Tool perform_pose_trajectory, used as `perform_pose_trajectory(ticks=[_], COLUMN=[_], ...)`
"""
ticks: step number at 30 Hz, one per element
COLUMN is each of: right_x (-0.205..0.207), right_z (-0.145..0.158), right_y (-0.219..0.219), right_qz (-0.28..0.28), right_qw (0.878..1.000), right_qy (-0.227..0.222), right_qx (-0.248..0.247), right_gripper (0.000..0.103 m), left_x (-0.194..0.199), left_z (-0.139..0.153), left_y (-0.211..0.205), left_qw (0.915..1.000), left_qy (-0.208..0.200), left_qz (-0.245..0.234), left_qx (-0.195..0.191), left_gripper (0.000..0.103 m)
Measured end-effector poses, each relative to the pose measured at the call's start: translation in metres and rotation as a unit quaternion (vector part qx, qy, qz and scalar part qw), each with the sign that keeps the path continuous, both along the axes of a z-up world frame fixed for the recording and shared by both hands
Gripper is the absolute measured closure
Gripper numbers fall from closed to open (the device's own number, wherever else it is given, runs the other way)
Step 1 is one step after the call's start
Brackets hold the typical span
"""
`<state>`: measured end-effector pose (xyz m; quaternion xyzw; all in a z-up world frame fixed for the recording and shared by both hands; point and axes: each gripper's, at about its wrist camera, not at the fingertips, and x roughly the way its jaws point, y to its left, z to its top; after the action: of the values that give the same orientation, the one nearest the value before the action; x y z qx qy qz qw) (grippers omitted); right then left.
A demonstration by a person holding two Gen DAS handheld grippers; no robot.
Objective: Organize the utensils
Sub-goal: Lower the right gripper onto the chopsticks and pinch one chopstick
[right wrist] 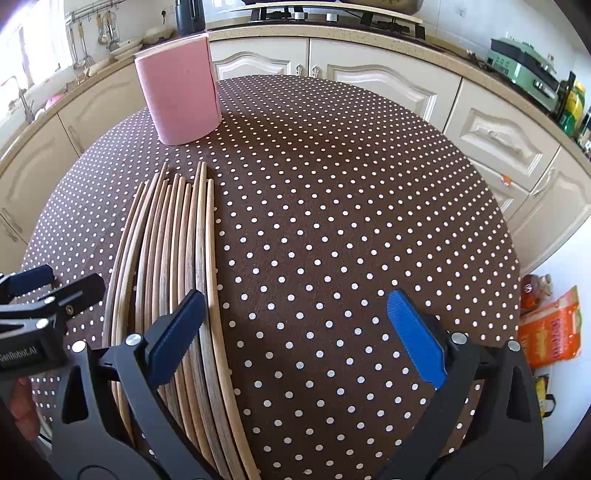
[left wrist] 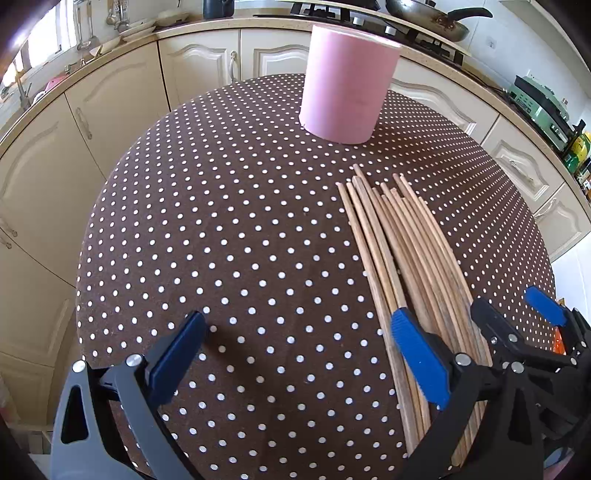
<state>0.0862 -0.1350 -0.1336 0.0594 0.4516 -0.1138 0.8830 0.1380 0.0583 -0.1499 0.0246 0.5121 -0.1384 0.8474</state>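
Several wooden chopsticks (left wrist: pixel 402 258) lie side by side on the brown polka-dot tablecloth (left wrist: pixel 221 240); they also show in the right wrist view (right wrist: pixel 177 251). A pink cylindrical holder (left wrist: pixel 347 83) stands upright beyond their far tips, also seen in the right wrist view (right wrist: pixel 179 92). My left gripper (left wrist: pixel 299 350) is open and empty, its right finger over the chopsticks' left side. My right gripper (right wrist: pixel 295 328) is open and empty, its left finger over the chopsticks' right side. Each gripper shows at the edge of the other's view.
Cream kitchen cabinets (left wrist: pixel 207 62) and a countertop curve behind the table. A frying pan (left wrist: pixel 436 18) sits on the hob. An orange packet (right wrist: pixel 550 328) and a bottle (right wrist: pixel 535 288) lie on the floor to the right of the table.
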Motion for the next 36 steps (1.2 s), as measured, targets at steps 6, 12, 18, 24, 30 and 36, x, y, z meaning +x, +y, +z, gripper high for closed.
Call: perform_pose_trajectory(ticks=[6,12,18,24,30,36], right_x=[-0.001,-0.003,0.005,0.02,0.031,0.034], right_z=[0.002,0.005,0.007,0.002,0.002,0.004], right_y=[0.007,0.011,0.008,0.007,0.007,-0.001], right_qz=[-0.008,0.019,0.038,0.056,0.058,0.052], right_qw=[1.0,1.0,0.999,0.998,0.998,0.999], right_qy=[0.001,-0.001,0.015,0.03,0.011,-0.007], right_qx=[-0.011,-0.009,0.006,0.012,0.006,0.011], right_gripper=[0.013,0.025,0.031,0.034,0.064,0.097], left_x=[0.003,0.009,0.015,0.021,0.035,0.049], left_z=[0.002,0.003,0.002,0.003,0.004,0.016], left_y=[-0.011,-0.018,-0.022,-0.017,-0.027,-0.048], left_qw=[0.9994,0.9993,0.9989,0.9984,0.9977,0.998], left_qy=[-0.006,-0.005,0.015,0.02,0.005,-0.025], left_qz=[-0.012,-0.005,0.005,0.01,0.021,0.0], left_qx=[0.031,0.037,0.043,0.052,0.064,0.059], left_gripper=[0.004,0.004,0.004,0.004,0.013,0.071])
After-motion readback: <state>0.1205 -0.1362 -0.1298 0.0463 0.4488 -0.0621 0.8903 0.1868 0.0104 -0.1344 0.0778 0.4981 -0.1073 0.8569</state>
